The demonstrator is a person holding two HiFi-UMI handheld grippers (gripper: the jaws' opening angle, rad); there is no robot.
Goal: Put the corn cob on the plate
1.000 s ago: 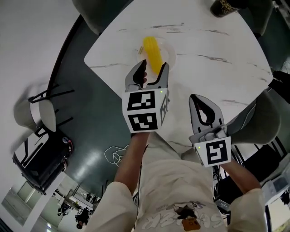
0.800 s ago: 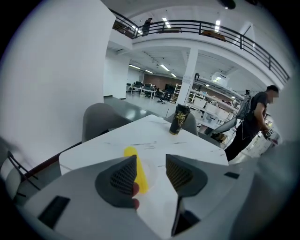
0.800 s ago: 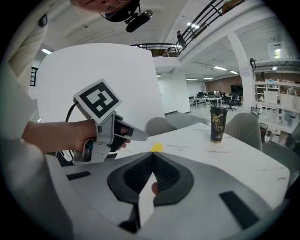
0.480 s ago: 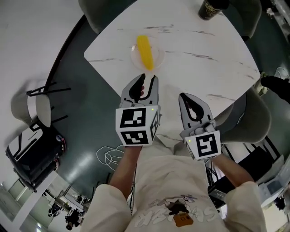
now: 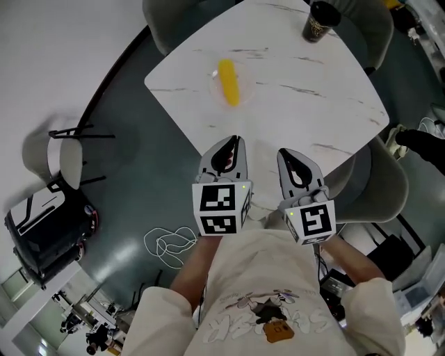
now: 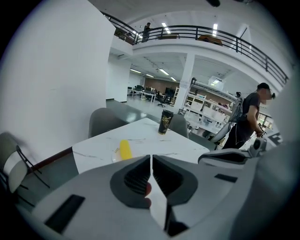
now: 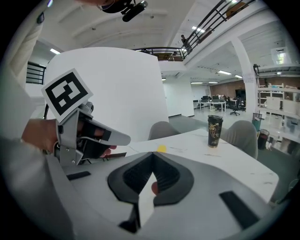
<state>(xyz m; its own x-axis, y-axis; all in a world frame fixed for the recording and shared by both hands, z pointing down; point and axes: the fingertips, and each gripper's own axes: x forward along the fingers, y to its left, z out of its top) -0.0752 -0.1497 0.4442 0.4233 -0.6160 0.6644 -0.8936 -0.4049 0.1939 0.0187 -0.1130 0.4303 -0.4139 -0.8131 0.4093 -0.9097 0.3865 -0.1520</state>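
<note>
The yellow corn cob (image 5: 228,82) lies on a clear plate (image 5: 214,89) near the left corner of the white marble table (image 5: 313,83). In the left gripper view the corn cob (image 6: 125,149) is well ahead of the jaws. My left gripper (image 5: 235,141) hangs over the table's near edge, far short of the plate; its jaws are closing, tips all but meeting, nothing between them (image 6: 151,156). My right gripper (image 5: 284,153) is beside it, shut and empty (image 7: 152,153). The corn cob (image 7: 161,148) shows as a small yellow spot past its tips.
A dark paper cup (image 5: 320,21) stands at the table's far corner. Grey chairs (image 5: 379,181) ring the table; a white chair (image 5: 66,163) and a coiled cable (image 5: 170,243) are on the floor at left. A person (image 6: 248,117) stands at right.
Both grippers drew back from the plate toward my body. The left jaws, wide open by the corn cob a second ago, have closed. The corn cob stays on the plate.
</note>
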